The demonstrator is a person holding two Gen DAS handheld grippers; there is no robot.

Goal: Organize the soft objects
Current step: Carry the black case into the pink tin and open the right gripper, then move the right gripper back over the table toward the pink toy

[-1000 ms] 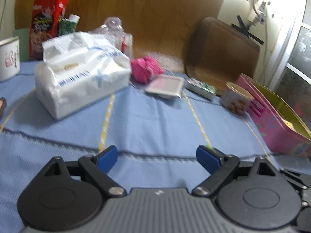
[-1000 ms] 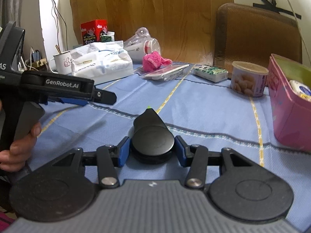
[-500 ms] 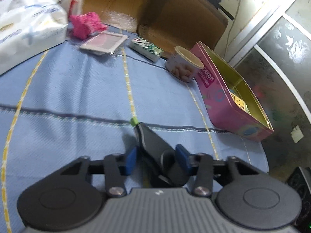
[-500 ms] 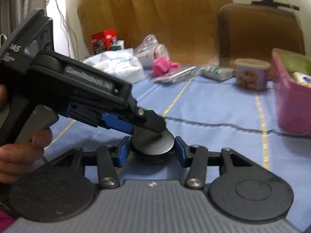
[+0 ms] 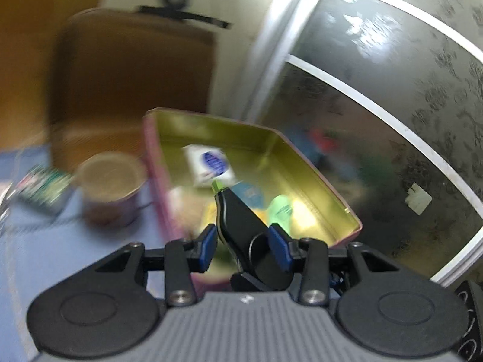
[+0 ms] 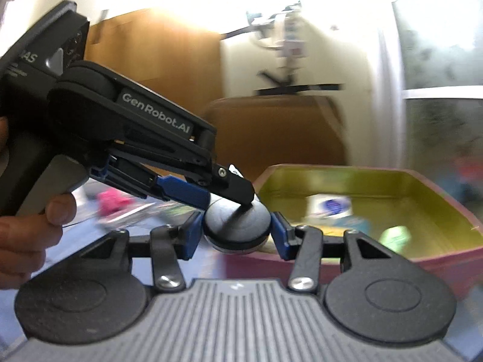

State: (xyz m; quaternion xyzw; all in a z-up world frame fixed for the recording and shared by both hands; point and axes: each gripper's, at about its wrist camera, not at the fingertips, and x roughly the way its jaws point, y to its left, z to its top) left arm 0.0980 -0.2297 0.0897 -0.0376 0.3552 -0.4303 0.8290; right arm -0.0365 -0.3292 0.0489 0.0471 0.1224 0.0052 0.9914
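**A:** In the left wrist view, what was your left gripper (image 5: 243, 249) doing?

**B:** It was pinched together on the black piece (image 5: 238, 220). The piece's green tip pointed away from me, over the near end of the tin (image 5: 217, 126). I held it there, I think, because the tin was where things were being gathered. A white packet (image 5: 209, 166) and some blurred green and teal items already lay inside.

**A:** And the cup (image 5: 111, 187)?

**B:** It stood just left of the tin, on the blue cloth, clear of my path.

**A:** Now the right wrist view.

**B:** My right gripper (image 6: 235, 233) was partly closed, its pads flanking the round end of the same piece. I judged that it was pinching it, though the left pad's contact was hard to see. My left gripper came in from the left, held in my hand (image 6: 27, 235), with its tip down on top of the piece. Two holds at once looked to me like a handover.

**A:** Anything soft left out?

**B:** A blurred pink thing (image 6: 113, 202) lay far left on the cloth, well apart from the tin.
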